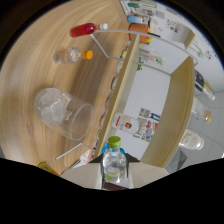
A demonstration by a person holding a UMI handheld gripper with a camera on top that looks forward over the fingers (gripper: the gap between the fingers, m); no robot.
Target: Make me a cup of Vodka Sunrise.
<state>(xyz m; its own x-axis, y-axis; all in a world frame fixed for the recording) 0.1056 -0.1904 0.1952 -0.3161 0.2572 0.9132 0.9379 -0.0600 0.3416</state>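
Currently the claw is clamped on a clear bottle with a green cap — both fingers press its sides. Beyond it, on the wooden bench, a clear glass of ice stands nearest; farther off sit a small orange-capped bottle and a red-filled bottle — well apart from the glass.

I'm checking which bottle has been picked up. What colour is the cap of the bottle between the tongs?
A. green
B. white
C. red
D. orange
A: the bottle between the tongs has a green cap, while the orange-capped bottle and the red bottle lie beyond on the table.
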